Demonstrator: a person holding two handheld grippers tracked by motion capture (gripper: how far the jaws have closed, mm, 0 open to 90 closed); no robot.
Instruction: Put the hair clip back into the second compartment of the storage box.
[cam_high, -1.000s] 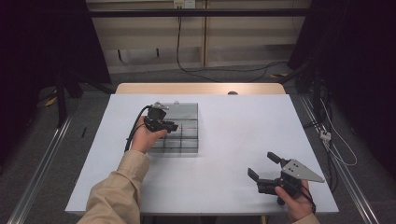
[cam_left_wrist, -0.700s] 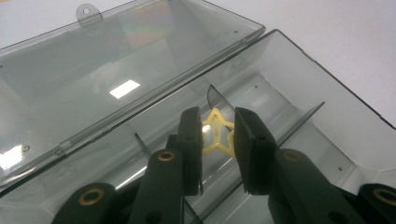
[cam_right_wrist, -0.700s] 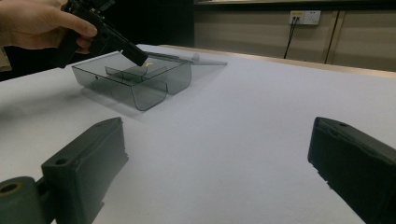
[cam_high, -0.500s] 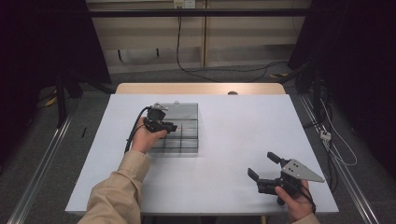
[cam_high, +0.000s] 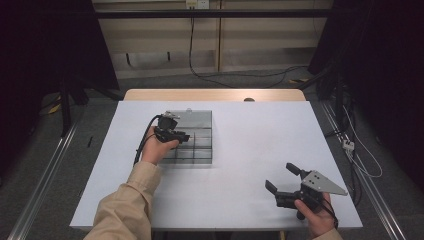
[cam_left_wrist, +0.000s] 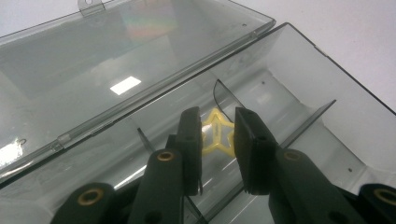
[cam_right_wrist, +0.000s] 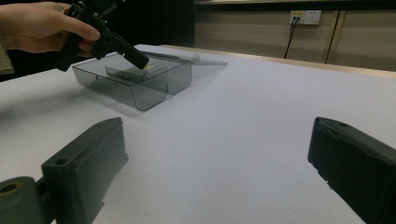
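- I am working at a white table (cam_high: 240, 150), which is standing on a grey floor (cam_high: 40, 165).
- A wooden board (cam_high: 210, 94) is lying along the table's far edge.
- A pale panelled wall (cam_high: 210, 45) is running behind it, with a dark rail (cam_high: 210, 14) crossing near the top.
- A white socket (cam_right_wrist: 306, 17) is sitting on that wall, and a black cable (cam_high: 191, 45) is hanging from it and trailing over the floor.
- Black drapes (cam_high: 45, 50) are closing in both sides.
- Metal rails (cam_high: 47, 175) are flanking the table on the floor.
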